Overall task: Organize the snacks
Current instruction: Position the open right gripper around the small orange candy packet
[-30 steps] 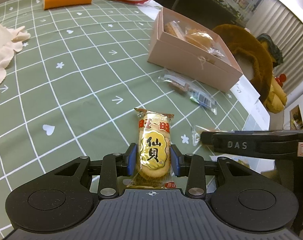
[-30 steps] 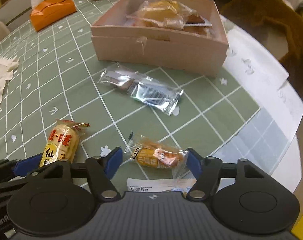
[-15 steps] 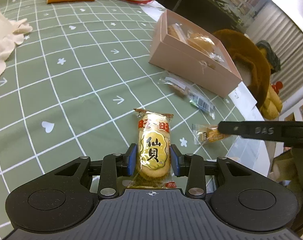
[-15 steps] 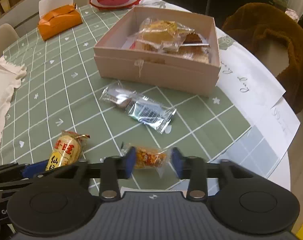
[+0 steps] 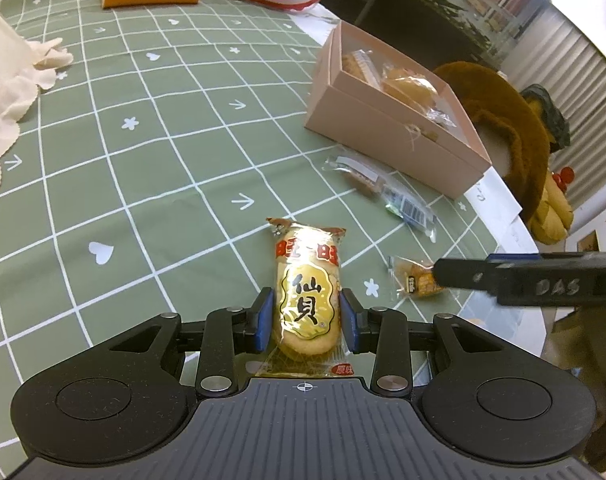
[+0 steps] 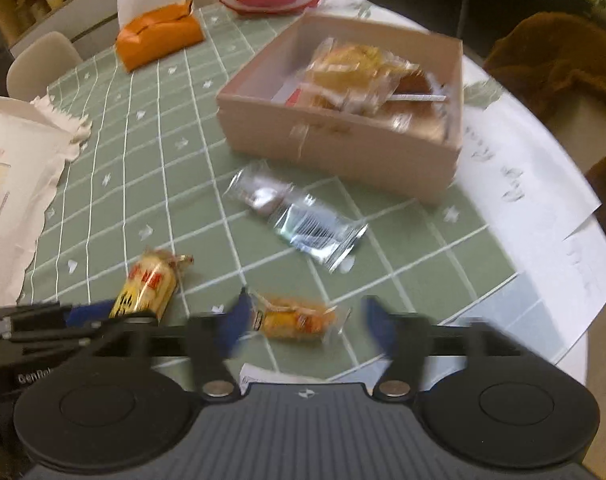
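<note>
Left claw (image 5: pixel 306 322) grips the rice cracker packet (image 5: pixel 306 296); right claw (image 6: pixel 303 320) has just been opening, straddling an orange snack (image 6: pixel 295 318) on the tabletop (image 5: pixel 151 184)

We're looking steeply down, close over the green tablecloth (image 5: pixel 151 184) from both wrists; both views share the pink box (image 6: pixel 343 148) upper right.

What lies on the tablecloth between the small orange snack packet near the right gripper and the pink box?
A clear-and-silver wrapped snack lies between the small orange packet and the pink box, on otherwise bare cloth; the right wrist view shows it best.
</note>
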